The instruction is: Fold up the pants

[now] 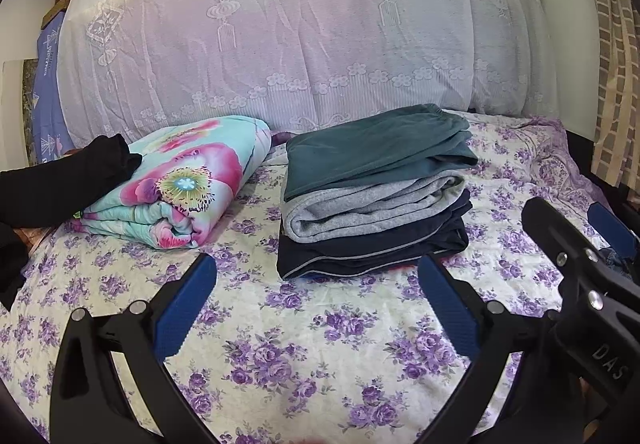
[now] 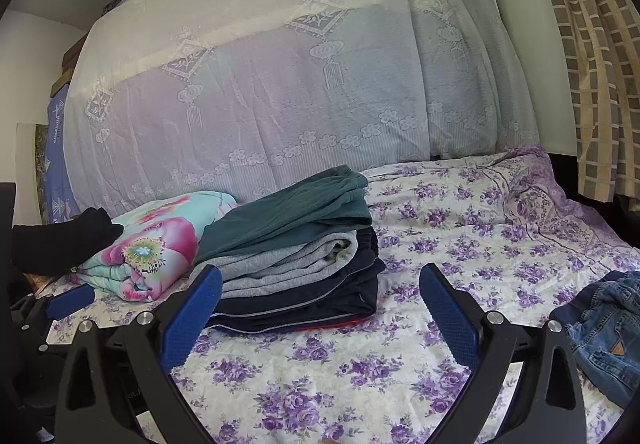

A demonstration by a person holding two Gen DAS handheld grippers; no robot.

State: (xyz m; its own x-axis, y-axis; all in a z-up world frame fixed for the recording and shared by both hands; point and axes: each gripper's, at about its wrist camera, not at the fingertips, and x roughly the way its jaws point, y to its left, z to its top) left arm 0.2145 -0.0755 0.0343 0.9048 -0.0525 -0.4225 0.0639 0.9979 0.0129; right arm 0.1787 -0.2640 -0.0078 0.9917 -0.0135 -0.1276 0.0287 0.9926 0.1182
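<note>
A stack of folded pants (image 1: 376, 188) (image 2: 296, 252) lies on the bed, teal on top, then grey, then navy. Unfolded blue jeans (image 2: 608, 324) lie at the right edge of the right wrist view. My left gripper (image 1: 316, 276) is open and holds nothing, hovering over the sheet just in front of the stack. My right gripper (image 2: 320, 280) is also open and holds nothing, with its left finger in front of the stack's front corner and the jeans to its right. In the left wrist view the right gripper (image 1: 572, 216) shows at the right, open.
A folded floral blanket (image 1: 180, 180) (image 2: 156, 244) lies left of the stack, with a black garment (image 1: 68, 180) (image 2: 60, 240) beside it. A lace-covered pile (image 1: 280, 36) rises behind. The purple-flowered sheet (image 2: 460, 224) spreads to the right, and a checked curtain (image 2: 592, 64) hangs there.
</note>
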